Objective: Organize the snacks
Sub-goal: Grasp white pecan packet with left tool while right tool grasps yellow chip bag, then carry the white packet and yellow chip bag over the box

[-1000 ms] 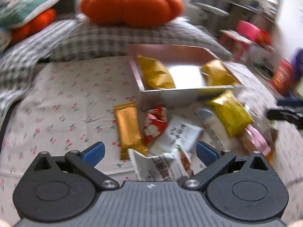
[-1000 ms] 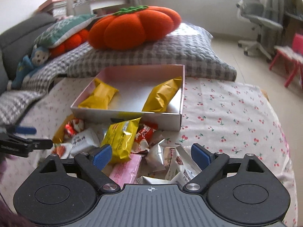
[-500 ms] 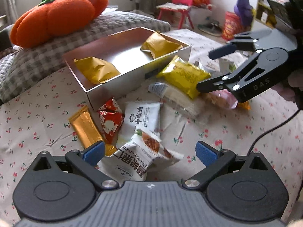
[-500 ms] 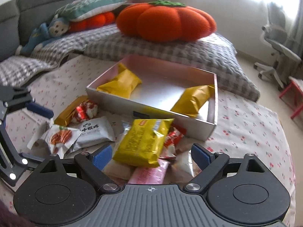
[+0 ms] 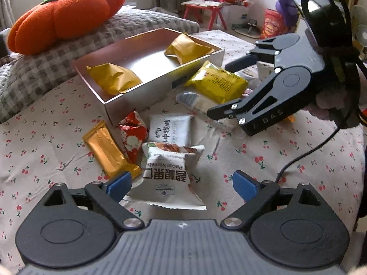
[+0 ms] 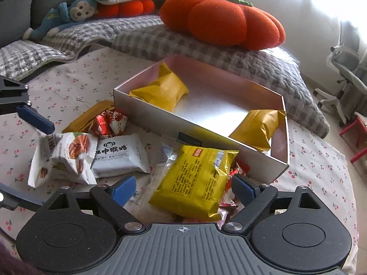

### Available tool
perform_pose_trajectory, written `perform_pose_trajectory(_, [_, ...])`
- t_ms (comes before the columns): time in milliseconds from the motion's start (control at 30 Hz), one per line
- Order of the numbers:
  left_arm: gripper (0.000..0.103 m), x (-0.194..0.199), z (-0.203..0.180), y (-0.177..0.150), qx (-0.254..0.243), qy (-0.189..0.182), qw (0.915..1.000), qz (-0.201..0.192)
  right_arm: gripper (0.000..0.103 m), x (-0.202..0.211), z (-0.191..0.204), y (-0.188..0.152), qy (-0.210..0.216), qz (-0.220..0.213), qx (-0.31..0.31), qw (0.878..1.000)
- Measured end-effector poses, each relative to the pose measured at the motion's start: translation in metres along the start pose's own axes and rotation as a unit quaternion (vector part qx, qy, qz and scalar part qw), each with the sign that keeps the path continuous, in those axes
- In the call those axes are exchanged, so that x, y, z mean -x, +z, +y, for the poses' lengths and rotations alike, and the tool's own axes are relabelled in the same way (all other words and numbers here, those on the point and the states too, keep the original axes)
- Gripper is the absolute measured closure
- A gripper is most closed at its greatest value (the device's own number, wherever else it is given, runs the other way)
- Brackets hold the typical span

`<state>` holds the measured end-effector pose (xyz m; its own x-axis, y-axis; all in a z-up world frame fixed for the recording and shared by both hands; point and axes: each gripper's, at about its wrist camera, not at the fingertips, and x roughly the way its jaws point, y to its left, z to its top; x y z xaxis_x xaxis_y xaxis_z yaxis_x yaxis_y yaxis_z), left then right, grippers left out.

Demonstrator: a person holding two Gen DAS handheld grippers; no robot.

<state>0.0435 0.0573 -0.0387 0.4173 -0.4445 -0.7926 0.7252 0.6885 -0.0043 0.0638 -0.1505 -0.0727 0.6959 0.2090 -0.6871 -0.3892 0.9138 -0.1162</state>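
- the left gripper has its blue-tipped fingers spread wide, and the white pecan packet lies between them on the cherry-print cloth, not pinched.
- just beside that packet, to its left, lies a gold bar wrapper; a red candy packet and a white monkey-logo packet sit right behind it, all three touching or overlapping.
- the open silver box stands past these snacks and holds two yellow pouches, one at its near-left end and one at its far-right end.
- a large yellow snack bag lies against the box's front wall, on top of a clear-wrapped packet.
- the right gripper is spread too, its fingers either side of that yellow bag and closed on nothing.
- an orange pumpkin cushion rests on a grey checked pillow behind the box.
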Motion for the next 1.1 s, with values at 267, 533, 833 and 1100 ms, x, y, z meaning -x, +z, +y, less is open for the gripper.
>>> perform_pose_trajectory(267, [0.022, -0.009, 0.008, 0.006, 0.037, 0.028, 0.9989, -0.007, 0.013, -0.003, 0.000, 0.004, -0.005, -0.001, -0.003, 1.000])
perform_pose_trajectory(533, [0.043, -0.026, 0.003, 0.008, 0.035, 0.032, 0.9984, 0.032, 0.025, -0.003, -0.006, 0.003, -0.003, 0.002, -0.014, 1.000])
perform_pose_trajectory(833, [0.057, -0.030, 0.005, 0.010, 0.066, 0.032, 0.9967, 0.035, 0.053, 0.000, -0.013, 0.006, 0.014, 0.009, -0.039, 0.999])
perform_pose_trajectory(1100, [0.063, -0.022, 0.013, 0.006, 0.125, 0.029, 0.9913, 0.030, 0.054, 0.004, -0.018, 0.008, 0.038, 0.020, -0.062, 0.997])
